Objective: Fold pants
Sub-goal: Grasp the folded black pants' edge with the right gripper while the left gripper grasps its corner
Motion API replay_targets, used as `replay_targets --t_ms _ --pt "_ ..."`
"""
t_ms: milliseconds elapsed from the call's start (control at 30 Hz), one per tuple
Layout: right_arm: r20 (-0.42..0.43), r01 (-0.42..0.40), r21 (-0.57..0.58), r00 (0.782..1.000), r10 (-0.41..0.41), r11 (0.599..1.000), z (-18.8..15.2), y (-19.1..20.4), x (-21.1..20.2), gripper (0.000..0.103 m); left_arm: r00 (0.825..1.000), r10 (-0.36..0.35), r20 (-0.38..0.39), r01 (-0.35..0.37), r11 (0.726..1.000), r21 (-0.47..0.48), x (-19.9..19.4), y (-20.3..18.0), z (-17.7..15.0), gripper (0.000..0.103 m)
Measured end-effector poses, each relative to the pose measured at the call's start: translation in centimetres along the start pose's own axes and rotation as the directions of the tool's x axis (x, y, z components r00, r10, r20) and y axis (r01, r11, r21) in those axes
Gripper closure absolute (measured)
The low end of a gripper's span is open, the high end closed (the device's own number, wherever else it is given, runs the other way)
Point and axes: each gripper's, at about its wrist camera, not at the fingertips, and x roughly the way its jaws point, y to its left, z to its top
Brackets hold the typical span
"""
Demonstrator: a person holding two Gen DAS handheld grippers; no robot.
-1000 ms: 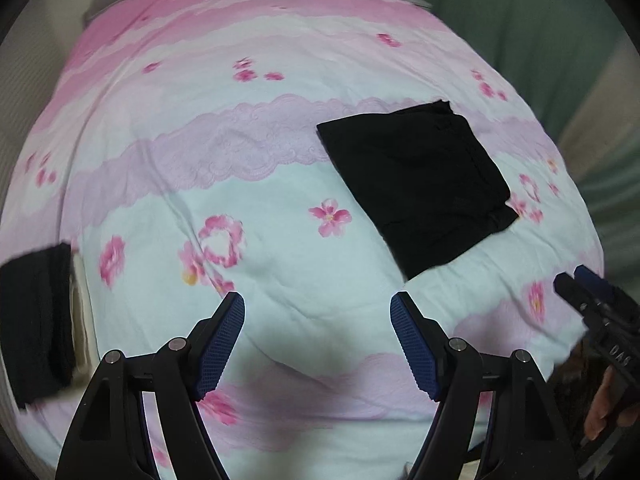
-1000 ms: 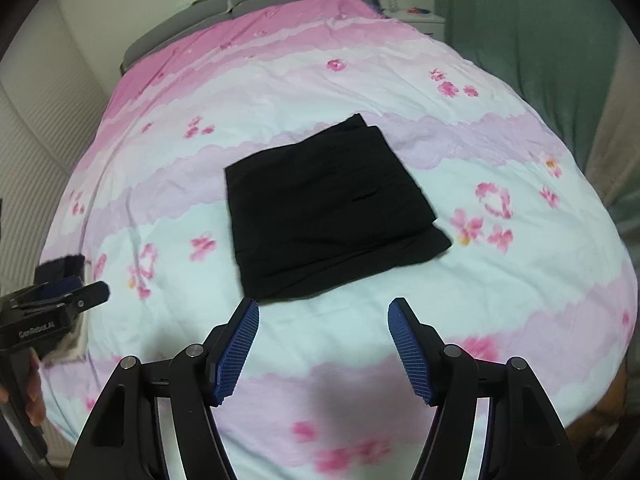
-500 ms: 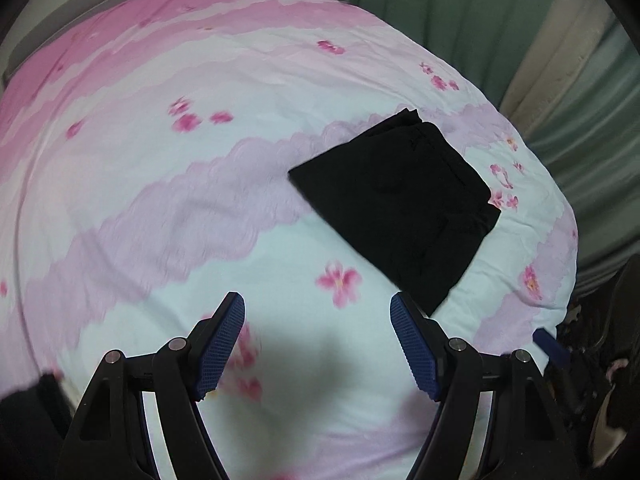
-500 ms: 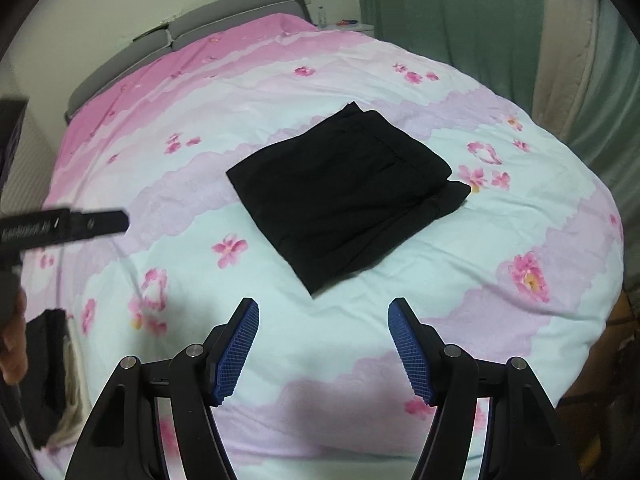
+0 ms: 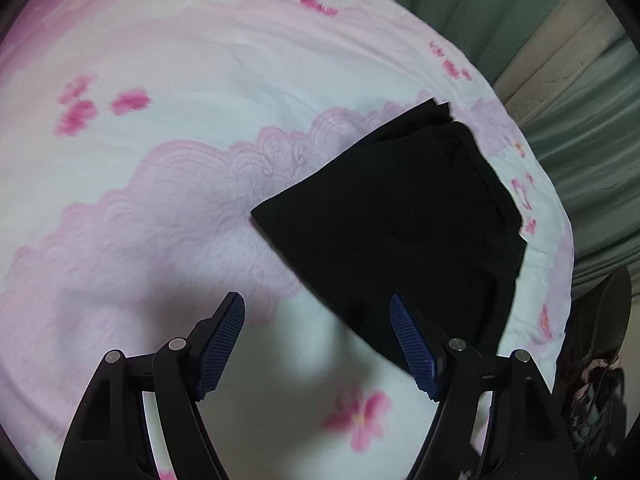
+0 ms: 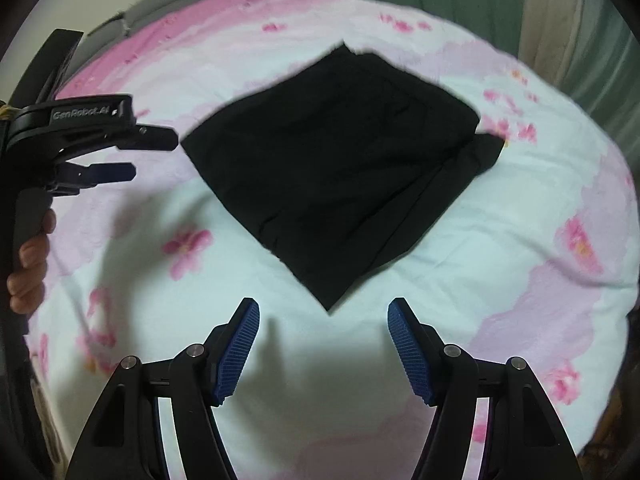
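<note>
The black pants [image 6: 336,168] lie folded into a rough square on the pink and pale floral bedspread [image 6: 500,248]. They also show in the left wrist view [image 5: 400,224]. My left gripper [image 5: 318,344] is open and empty, hovering just off the pants' near left edge. It shows from the side in the right wrist view [image 6: 152,156], left of the pants. My right gripper [image 6: 323,344] is open and empty, just short of the pants' near corner.
Green curtains [image 5: 500,8] hang beyond the bed's right side. A grey headboard [image 6: 180,0] stands at the far end. Dark clutter [image 5: 600,360] lies off the bed's right edge. The person's hand [image 6: 30,264] holds the left gripper's handle.
Both grippers have moved closer to the folded pants, which now look larger in both views. The left gripper swung right toward the pants' left edge. Both stayed open.
</note>
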Motion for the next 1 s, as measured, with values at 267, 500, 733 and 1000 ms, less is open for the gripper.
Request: replay_targets --t_ms 267,500,733,1000 --pt "-0.008 -0.015 0.057 1.0 0.016 0.998 0.4 0.2 2.4 0.037 0.994 -0.105 -0.007 0.104 0.988 -0.113 4.1 2.1 2.2 0.029" --pt "-0.017 -0.036 0.052 0.999 0.037 0.998 0.5 0.3 2.7 0.047 0.995 -0.101 -0.005 0.099 0.988 -0.12 6.0 1.4 2.9 0.073" --pt "0.009 -0.009 -0.031 1.0 0.009 0.999 1.1 0.6 2.9 0.092 0.998 -0.032 0.062 0.034 0.999 -0.022 2.2 -1.0 4.1 0.089" --pt "-0.012 0.044 -0.037 0.999 -0.044 0.998 -0.4 -1.8 1.4 0.1 0.999 0.035 0.035 -0.036 0.999 0.013 2.2 -0.5 4.4 0.089"
